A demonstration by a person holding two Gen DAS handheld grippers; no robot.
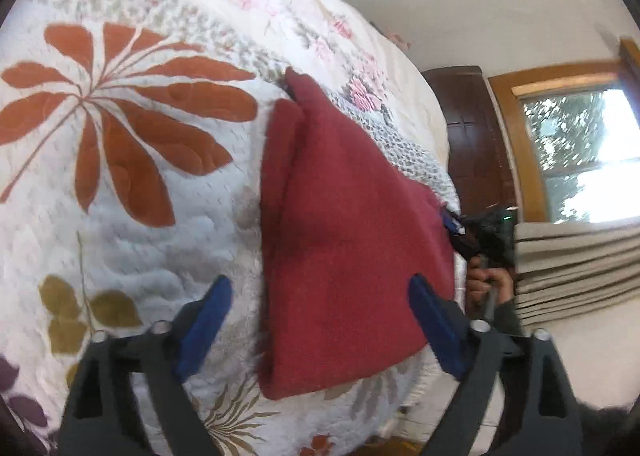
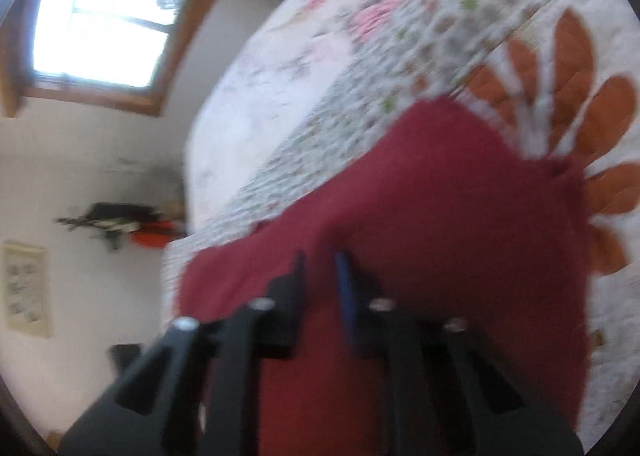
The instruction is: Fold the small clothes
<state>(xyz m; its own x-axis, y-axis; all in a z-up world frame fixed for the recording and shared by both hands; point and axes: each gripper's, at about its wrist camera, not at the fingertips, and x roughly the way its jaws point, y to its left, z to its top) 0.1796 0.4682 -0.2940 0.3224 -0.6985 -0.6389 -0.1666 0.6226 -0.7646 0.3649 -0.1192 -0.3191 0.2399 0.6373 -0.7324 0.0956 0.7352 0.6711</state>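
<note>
Now: left claw [image 1: 320,296] spread over red cloth [image 1: 344,240] on quilt [image 1: 120,216]; right claw [image 2: 320,268] pinching cloth edge.

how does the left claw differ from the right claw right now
The left claw is spread wide open around the red cloth without gripping it; the right claw is pinched shut on that cloth's edge. In the left wrist view the left claw's blue pads show broadly, while the right claw's show only as a thin blue strip. Both have dark frames and work the same cloth over the floral quilt.
</note>
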